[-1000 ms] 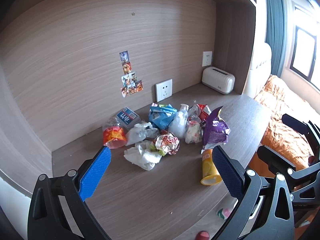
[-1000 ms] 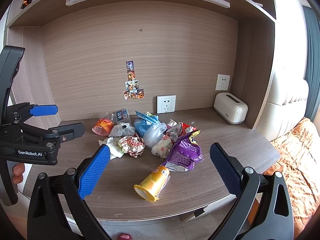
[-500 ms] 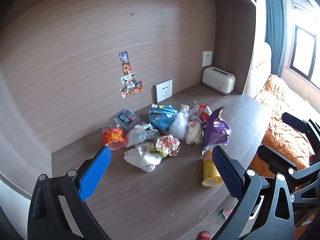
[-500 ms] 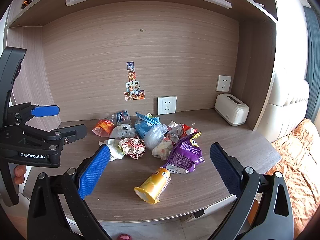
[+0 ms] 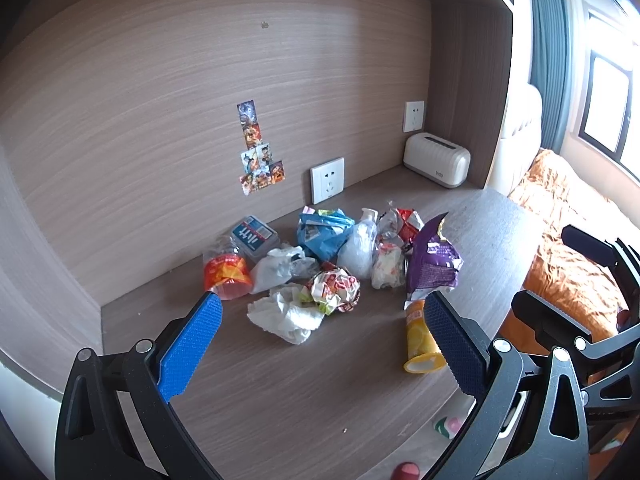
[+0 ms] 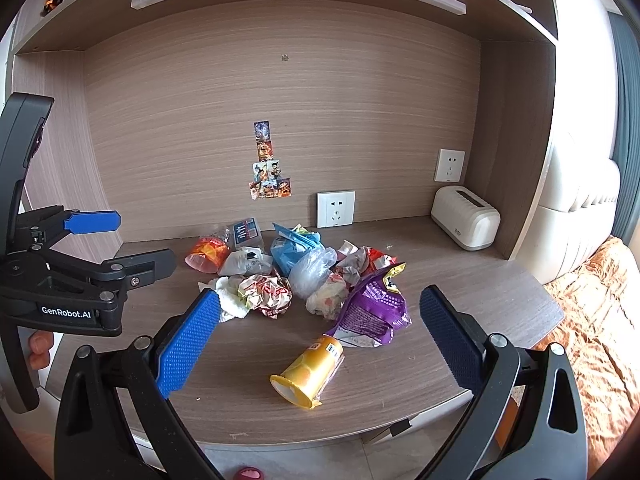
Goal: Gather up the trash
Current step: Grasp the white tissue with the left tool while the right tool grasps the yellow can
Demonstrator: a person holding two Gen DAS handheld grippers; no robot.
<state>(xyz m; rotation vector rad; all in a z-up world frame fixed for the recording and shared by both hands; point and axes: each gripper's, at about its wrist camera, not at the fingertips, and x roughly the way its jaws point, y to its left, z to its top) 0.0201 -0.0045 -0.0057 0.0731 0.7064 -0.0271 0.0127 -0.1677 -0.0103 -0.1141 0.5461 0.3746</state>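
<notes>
- Wood-grain desk (image 6: 460, 292) has the trash heaped mid-desk, near the back wall
- yellow cup (image 6: 308, 374) lies on its side nearest the front edge, touching the purple chip bag (image 6: 376, 308)
- left gripper (image 5: 320, 340) and right gripper (image 6: 320, 340) both hover short of the pile, jaws wide apart, holding nothing
- white toaster (image 6: 466, 218) sits in the far right corner

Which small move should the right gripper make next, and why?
Probably ease the right gripper forward and down onto the yellow cup. Both grippers are open and empty; the cup lies on its side, apart from the pile, nearest the desk edge and almost between the right fingers.
</notes>
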